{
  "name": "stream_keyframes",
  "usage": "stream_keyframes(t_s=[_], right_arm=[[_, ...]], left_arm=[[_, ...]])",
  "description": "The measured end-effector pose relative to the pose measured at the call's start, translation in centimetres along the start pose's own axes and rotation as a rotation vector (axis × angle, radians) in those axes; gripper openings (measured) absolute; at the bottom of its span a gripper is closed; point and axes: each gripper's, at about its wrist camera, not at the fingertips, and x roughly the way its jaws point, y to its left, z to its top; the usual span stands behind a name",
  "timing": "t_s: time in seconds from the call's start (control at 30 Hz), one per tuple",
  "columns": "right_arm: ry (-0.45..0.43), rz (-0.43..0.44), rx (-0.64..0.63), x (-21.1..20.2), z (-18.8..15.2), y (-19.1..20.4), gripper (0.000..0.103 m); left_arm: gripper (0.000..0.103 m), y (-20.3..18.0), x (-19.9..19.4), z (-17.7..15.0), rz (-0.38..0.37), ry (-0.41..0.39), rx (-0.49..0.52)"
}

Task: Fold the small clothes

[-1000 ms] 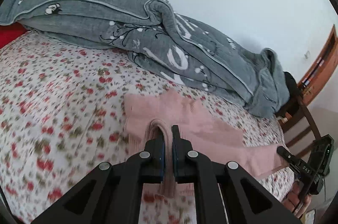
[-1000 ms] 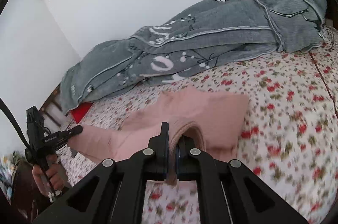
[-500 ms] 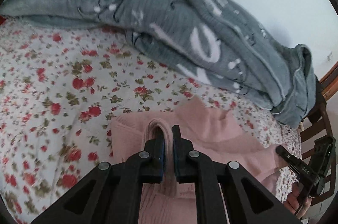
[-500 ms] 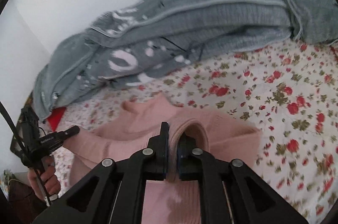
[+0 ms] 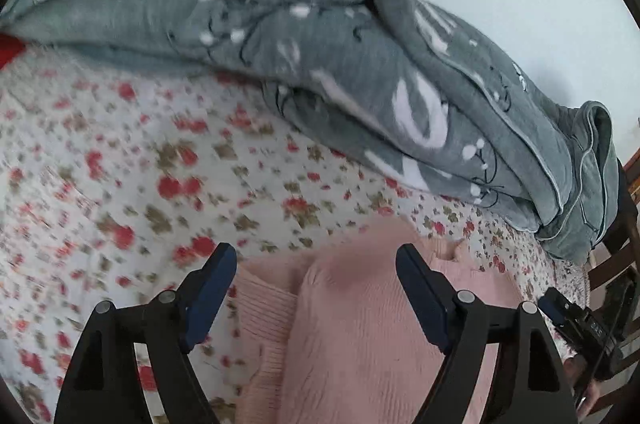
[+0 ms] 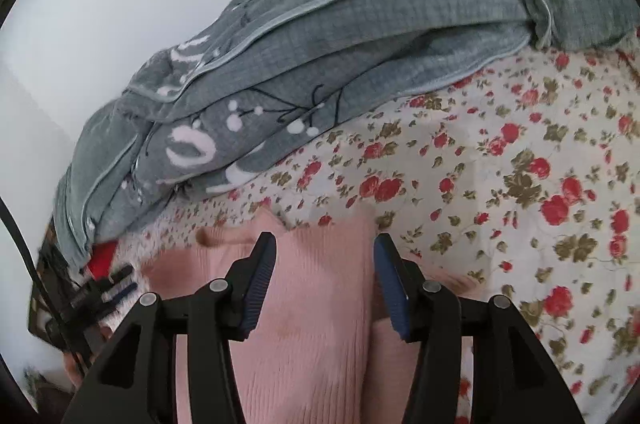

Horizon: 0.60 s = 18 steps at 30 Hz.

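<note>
We are judging one fold laid and more folds remaining, as the left gripper (image 5: 316, 288) and right gripper (image 6: 325, 278) are hanging released, jaws spread, over the doubled pink knit garment (image 5: 360, 336) lying at lower centre on the floral bedsheet (image 5: 132, 159).

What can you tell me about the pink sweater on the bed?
The pink sweater looks like soft ribbed knit. It lies on the flowery sheet, with one layer folded over another, so a rounded fold edge faces the grey blanket, which it does not touch. A small bump of fabric pokes up at its far edge. The left gripper and right gripper are open above it, fingers spread to either side, not pinching it.
</note>
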Motion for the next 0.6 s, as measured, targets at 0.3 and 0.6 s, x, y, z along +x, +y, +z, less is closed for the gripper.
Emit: stream_keyframes(t_s=[0.3, 0.6], right_arm=[[0.010, -0.145, -0.197, -5.1, -5.9, 1.6, 0.054], [0.041, -0.083, -0.100, -8.2, -11.7, -1.3, 0.066]], left_arm=[[0.081, 1.8, -3.3, -2.6, 0.048, 0.028, 0.014], [0.081, 2.8, -4.3, -9.4, -0.046, 0.134, 0.037]])
